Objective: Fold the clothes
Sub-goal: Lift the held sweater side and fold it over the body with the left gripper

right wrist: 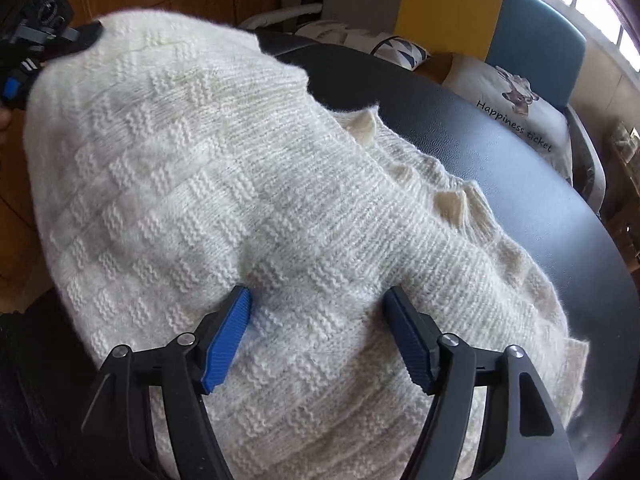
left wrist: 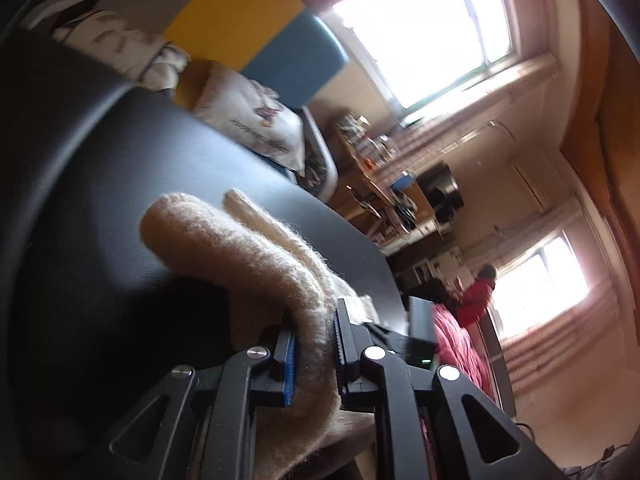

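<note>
A cream knitted sweater [right wrist: 208, 184] lies spread over a round black table [right wrist: 504, 152], with its textured block pattern facing up. In the right wrist view my right gripper [right wrist: 319, 296] stands open just over the knit near its lower edge. Its blue pads [right wrist: 228, 336] are wide apart, with flat fabric between them and nothing pinched. My left gripper [left wrist: 314, 320] is shut on a thick fold of the sweater [left wrist: 240, 248], which bulges out over the table [left wrist: 88, 168]. The left gripper [right wrist: 24, 60] also shows at the sweater's far left corner.
Chairs with yellow [right wrist: 448, 4] and blue [right wrist: 536, 48] backs and printed cushions [right wrist: 516, 100] stand against the table's far edge. A cluttered desk [left wrist: 380, 176], bright windows [left wrist: 424, 32] and a person in red [left wrist: 476, 292] are farther off. Bare tabletop lies right of the sweater.
</note>
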